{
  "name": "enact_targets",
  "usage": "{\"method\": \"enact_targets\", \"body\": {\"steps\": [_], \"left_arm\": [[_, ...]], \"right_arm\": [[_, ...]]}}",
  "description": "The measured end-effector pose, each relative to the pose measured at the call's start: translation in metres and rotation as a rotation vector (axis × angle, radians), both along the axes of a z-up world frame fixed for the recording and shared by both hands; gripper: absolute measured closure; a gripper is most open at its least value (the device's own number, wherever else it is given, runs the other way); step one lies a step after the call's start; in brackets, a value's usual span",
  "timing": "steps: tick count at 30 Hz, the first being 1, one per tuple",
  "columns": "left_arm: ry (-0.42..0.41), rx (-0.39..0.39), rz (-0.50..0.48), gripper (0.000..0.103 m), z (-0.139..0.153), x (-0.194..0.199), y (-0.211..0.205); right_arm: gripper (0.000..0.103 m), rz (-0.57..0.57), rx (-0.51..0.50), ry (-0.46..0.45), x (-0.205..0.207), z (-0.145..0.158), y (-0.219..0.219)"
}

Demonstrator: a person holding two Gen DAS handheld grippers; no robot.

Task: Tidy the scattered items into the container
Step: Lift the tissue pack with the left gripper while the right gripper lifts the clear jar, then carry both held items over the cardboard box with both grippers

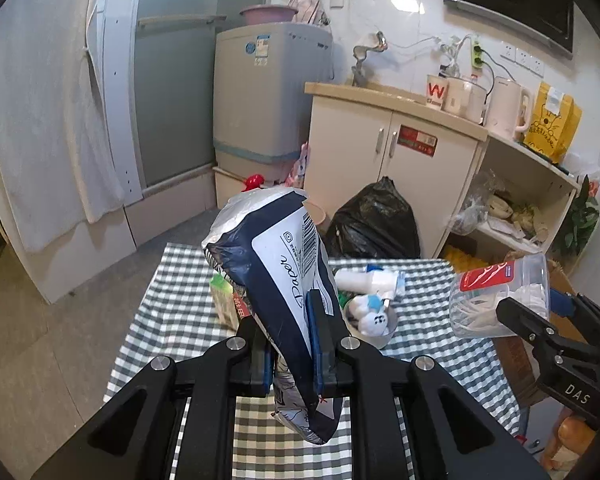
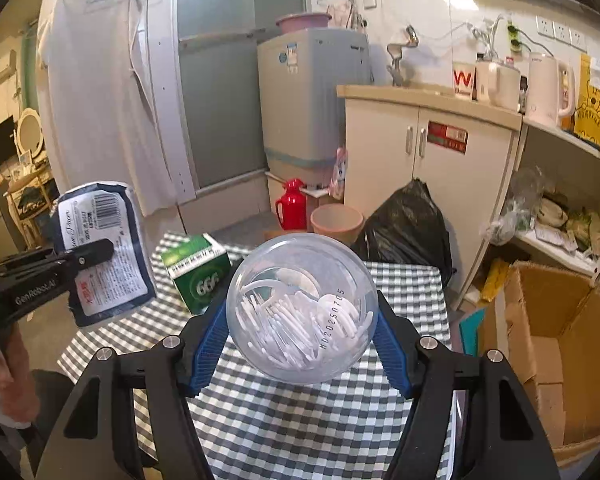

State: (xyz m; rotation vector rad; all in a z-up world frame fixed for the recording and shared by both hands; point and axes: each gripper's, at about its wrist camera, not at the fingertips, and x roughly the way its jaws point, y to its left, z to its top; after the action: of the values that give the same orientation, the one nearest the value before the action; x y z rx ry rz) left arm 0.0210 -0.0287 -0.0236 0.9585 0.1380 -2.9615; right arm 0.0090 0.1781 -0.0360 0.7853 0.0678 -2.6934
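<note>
At far left, the left gripper (image 1: 292, 344) is pinching a navy-and-white tissue pack (image 1: 276, 280) between its fingers, holding it in the air above the checked tabletop (image 2: 300, 420). A green box (image 2: 196, 272) is sitting on the cloth behind. The right gripper (image 2: 300, 336) is squeezing a clear plastic jar (image 2: 300, 308) of white pieces, lifted clear. At far right, an open cardboard box (image 2: 560, 360) is standing beside the tabletop.
</note>
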Motion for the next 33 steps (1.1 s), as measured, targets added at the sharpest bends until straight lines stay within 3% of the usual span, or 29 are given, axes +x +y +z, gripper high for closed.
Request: {"method": "enact_targets", "body": {"steps": [13,33], "left_arm": [[0.034,-0.007,-0.090,0.089,0.022,-0.009,0.047],[0.056,0.006,-0.353,0.089,0.039,-0.037,0.188]], "right_arm": [[0.036,-0.106,-0.018,0.077,0.012,0.032,0.048],[0.037,-0.429,0.029,0.096,0.024,0.051,0.193]]}}
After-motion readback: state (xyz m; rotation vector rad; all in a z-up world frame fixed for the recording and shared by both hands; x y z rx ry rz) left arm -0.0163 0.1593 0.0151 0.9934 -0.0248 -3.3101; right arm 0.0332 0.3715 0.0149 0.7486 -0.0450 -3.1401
